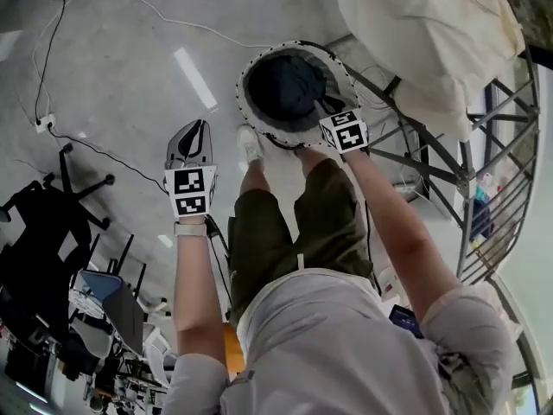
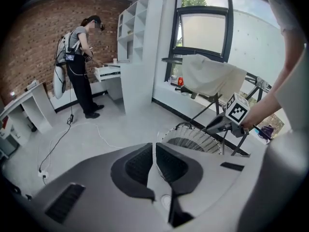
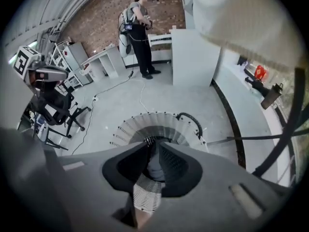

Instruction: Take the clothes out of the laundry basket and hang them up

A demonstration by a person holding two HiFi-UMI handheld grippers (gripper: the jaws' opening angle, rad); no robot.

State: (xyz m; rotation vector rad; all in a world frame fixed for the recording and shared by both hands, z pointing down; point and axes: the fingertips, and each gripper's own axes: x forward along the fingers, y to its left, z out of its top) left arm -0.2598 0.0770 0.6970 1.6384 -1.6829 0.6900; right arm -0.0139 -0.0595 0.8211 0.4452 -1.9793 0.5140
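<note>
Dark clothes (image 1: 285,89) lie in the basket (image 1: 244,85) at 12 o'clock. Right claw (image 3: 153,153), slightly open and empty, hangs at its 4 o'clock rim; left claw (image 2: 154,151) closed, empty. Likely fault: the narrow opening pinches mesh, not cloth.

Matt dark cloth (image 1: 285,89) is seen in the white, slatted plastic basket (image 1: 244,89) at twelve o'clock. Soft cream cloth (image 1: 432,24) is draped over the dull metal rack (image 1: 432,164) at two.

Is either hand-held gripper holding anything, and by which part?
Nothing is held. The left hand-held gripper is shut and empty; the right hand-held gripper stands slightly open above the white mesh laundry basket.
</note>
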